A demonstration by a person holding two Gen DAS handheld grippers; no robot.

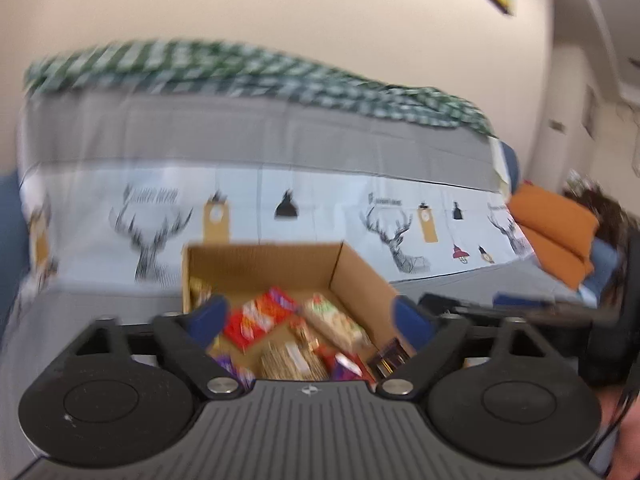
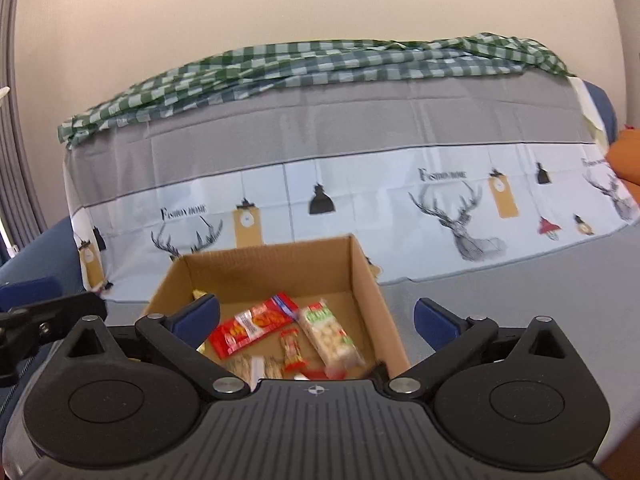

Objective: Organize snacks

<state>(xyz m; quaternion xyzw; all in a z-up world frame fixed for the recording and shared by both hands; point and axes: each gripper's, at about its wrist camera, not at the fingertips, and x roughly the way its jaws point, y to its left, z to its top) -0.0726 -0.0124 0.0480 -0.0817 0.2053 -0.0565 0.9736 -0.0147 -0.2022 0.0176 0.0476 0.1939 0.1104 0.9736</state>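
Note:
An open cardboard box sits on a grey cloth-covered surface and holds several snack packs. Inside are a red packet, a clear pack of pale puffed snacks, a small red-orange pack and a tan cracker pack. My left gripper is open and empty above the box's near side. My right gripper is open and empty above the box's near edge. The left gripper's arm shows at the left edge of the right wrist view.
A sofa back draped in a grey and white deer-print cloth stands behind the box, with a green checked cloth on top. Orange cushions lie at the right. A person's dark hair shows at far right.

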